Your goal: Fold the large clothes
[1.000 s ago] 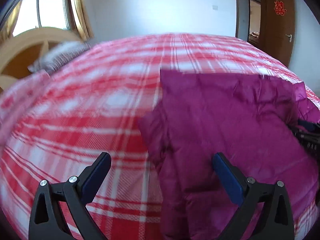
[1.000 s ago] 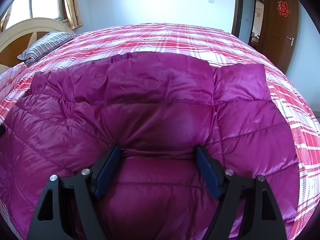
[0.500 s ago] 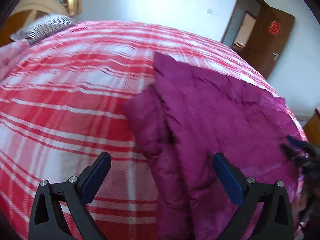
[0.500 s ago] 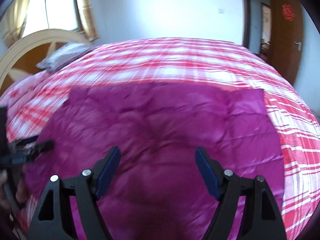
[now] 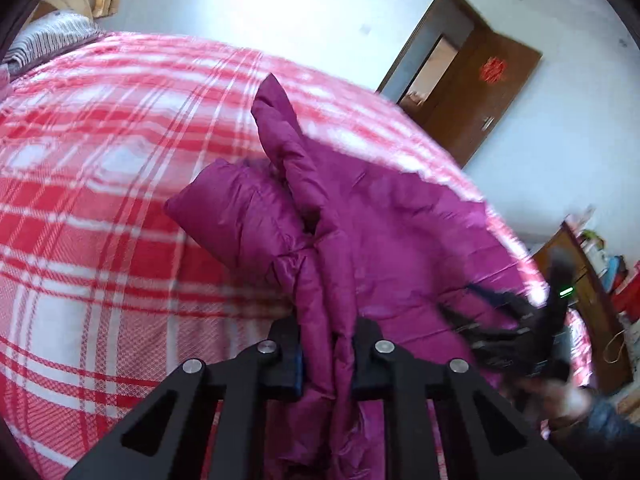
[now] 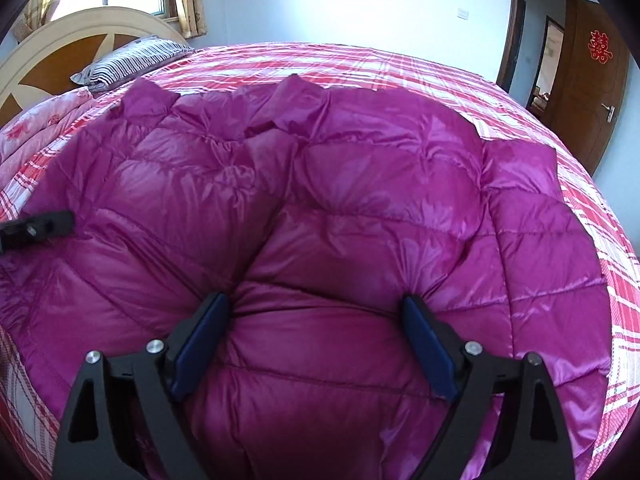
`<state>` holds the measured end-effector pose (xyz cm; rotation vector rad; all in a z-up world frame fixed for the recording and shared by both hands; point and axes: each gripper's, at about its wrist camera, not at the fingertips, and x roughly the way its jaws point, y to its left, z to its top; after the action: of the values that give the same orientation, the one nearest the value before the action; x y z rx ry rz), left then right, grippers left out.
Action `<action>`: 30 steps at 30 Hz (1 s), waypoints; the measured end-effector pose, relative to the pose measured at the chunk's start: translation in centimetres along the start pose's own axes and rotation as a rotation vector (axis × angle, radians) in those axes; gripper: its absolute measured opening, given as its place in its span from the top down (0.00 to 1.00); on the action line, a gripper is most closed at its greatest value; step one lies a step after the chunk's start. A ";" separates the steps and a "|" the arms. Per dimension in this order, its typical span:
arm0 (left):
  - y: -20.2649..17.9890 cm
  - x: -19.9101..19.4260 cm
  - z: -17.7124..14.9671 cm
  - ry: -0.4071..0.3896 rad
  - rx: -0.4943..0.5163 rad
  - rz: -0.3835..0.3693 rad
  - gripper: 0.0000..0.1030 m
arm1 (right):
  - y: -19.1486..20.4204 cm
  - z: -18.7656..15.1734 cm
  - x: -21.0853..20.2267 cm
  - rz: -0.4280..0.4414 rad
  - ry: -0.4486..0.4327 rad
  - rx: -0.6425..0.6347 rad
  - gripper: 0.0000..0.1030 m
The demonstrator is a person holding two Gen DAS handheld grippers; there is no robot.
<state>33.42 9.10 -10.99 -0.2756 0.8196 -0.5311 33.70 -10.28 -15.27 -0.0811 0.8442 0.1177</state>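
Note:
A large magenta quilted down jacket (image 6: 360, 184) lies spread on a bed with a red and white plaid cover (image 6: 400, 68). In the left wrist view the jacket (image 5: 400, 232) is bunched at its left edge. My left gripper (image 5: 327, 356) is shut on a thick fold of that edge. My right gripper (image 6: 316, 344) is open, its blue pads (image 6: 200, 344) pressed into the jacket's near part with fabric bulging between them. The right gripper also shows blurred at the right of the left wrist view (image 5: 520, 332). A tip of the left gripper shows at the left edge of the right wrist view (image 6: 40, 228).
A striped pillow (image 6: 132, 62) and a wooden headboard (image 6: 60, 52) are at the far left. A folded pink floral quilt (image 6: 36, 128) lies beside them. A brown door (image 6: 588, 92) stands open at the right. A cabinet with clutter (image 5: 596, 280) is beside the bed.
My left gripper moved right onto the jacket's edge and shut on a fold of it. My right gripper came down closer and pressed into the jacket, still open.

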 end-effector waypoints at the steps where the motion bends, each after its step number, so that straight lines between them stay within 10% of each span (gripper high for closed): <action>1: -0.9 -0.8 0.5 -0.015 0.009 -0.014 0.85 | 0.0 -0.1 -0.1 0.004 -0.003 0.003 0.12; 12: -18.3 -2.7 4.2 -0.118 0.292 -0.082 0.85 | -5.9 -1.6 -4.5 0.142 -0.113 0.179 0.13; 22: -29.7 9.9 -3.1 -0.128 0.703 0.093 0.82 | -22.2 -2.5 -13.2 0.154 -0.354 0.506 0.13; 30: -31.2 14.3 -7.3 -0.162 0.878 0.164 0.71 | -24.1 1.5 -12.2 0.338 -0.264 0.365 0.21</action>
<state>25.39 -25.06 -11.22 0.5463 0.3883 -0.6544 30.11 -34.88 -4.54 0.4142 0.5985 0.2827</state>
